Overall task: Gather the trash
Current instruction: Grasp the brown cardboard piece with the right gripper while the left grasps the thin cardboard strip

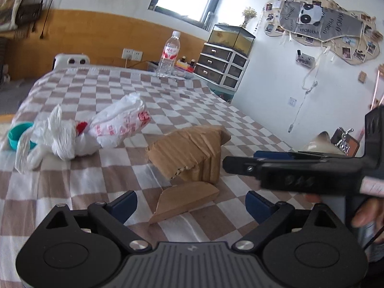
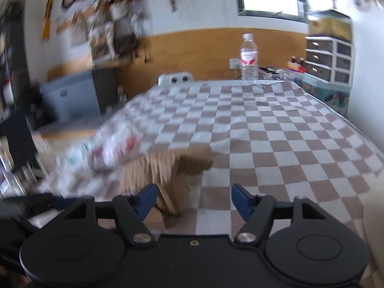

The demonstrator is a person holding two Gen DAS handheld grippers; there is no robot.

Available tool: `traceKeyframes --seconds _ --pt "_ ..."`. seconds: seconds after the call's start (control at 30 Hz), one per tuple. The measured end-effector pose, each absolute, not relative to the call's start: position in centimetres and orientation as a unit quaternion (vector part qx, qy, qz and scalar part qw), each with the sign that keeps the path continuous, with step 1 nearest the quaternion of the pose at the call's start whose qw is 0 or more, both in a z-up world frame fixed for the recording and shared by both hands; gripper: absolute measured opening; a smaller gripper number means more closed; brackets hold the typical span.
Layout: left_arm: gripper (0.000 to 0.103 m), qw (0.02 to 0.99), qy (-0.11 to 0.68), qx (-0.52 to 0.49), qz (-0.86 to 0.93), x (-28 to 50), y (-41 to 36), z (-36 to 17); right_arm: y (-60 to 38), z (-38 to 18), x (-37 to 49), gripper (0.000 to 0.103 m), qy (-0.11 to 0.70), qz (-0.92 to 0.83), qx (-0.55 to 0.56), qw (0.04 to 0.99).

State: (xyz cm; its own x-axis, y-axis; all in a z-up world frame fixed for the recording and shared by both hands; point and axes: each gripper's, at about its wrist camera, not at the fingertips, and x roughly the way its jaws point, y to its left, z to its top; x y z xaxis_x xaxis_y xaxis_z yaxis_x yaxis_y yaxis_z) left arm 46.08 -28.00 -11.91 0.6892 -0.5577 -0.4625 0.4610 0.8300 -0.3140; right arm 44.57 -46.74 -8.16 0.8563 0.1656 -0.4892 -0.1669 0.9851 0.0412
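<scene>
Cardboard scraps (image 1: 189, 153) lay on the checked bench (image 1: 240, 120); both tongs, left (image 1: 190, 206) and right (image 2: 192, 201), hung released, empty; floppy flaps could slip a shallow pinch

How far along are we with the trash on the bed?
Nothing looks collected yet. The white plastic bag, torn cardboard, teal cap and water bottle all sit on the checkered cover. Left gripper and right gripper are open and empty, both close to the cardboard. All pickups remain.
</scene>
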Motion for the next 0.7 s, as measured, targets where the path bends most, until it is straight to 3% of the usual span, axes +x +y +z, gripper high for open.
traceKeyframes --seconds 0.3,0.47,0.57,0.67,0.7 --pt "0.094 0.914 0.278 -0.084 -0.284 45.9 -28.2 -11.8 -45.3 -8.9 46.2 0.067 0.263 0.129 -0.013 0.956" --pt "0.094 0.913 0.264 -0.052 -0.306 45.2 -29.1 -11.5 -44.6 -9.7 47.3 0.06 0.273 0.149 -0.015 0.95" --pt "0.094 0.914 0.264 -0.046 -0.305 45.1 -29.4 -11.6 -44.2 -9.8 47.5 0.047 0.268 0.149 -0.02 0.952" --pt "0.094 0.914 0.27 -0.053 -0.298 45.3 -29.2 -11.7 -44.3 -9.7 47.4 0.015 0.266 0.138 -0.03 0.954" --pt "0.094 0.914 0.274 -0.056 -0.294 45.4 -29.2 -11.8 -44.5 -9.6 47.2 0.015 0.264 0.132 -0.03 0.955"
